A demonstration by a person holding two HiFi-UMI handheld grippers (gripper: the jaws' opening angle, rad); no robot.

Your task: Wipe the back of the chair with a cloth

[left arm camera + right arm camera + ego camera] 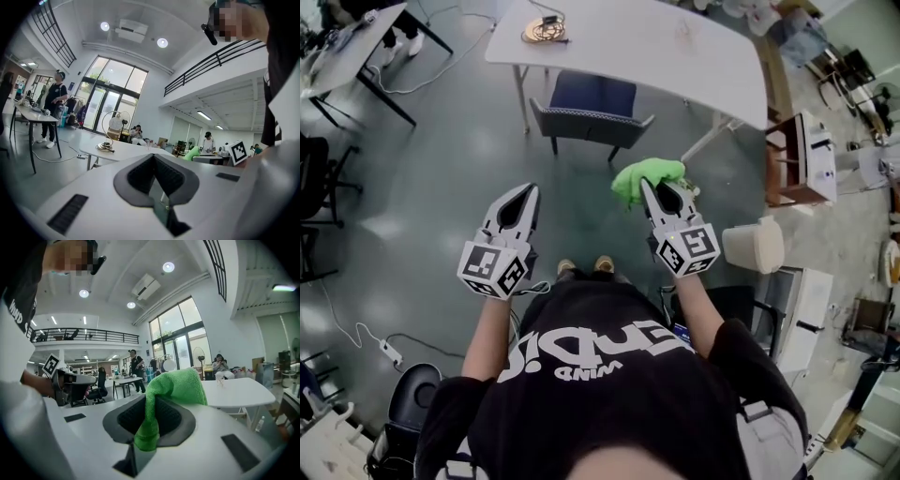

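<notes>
Left of the chair (592, 105) and on the person's side of it: the left gripper (526, 194), fingers (140, 174) closed tip to tip, with nothing between them. Aimed out across the room, with no part of the chair between its tips in the left gripper view.

Straight ahead, beyond both grippers and lower: the chair itself, blue seat tucked under the white worktop (703, 56) and grey chair back (592, 125) turned toward the person. Long axis of that chair back crosswise, running left to right, its two ends roughly in line with the two grippers. Nothing touching it yet, and well apart from both tools.

Near the right end of the chair back, again on the person's side: the green cloth (645, 178), bunched, most of it bulging forward past the tips and a fold of it tucked down between the pads. Clamped on that fold: the right gripper (654, 192), fingers (126, 416) shut, as the right gripper view shows plainly.

Judged from this: wiping not yet begun. Next move probably forward and down with the right hand, already loaded and no farther off than the left, then a sweep along the crosswise top edge. Main risk a loose bunch smearing rather than pressing flat.
</notes>
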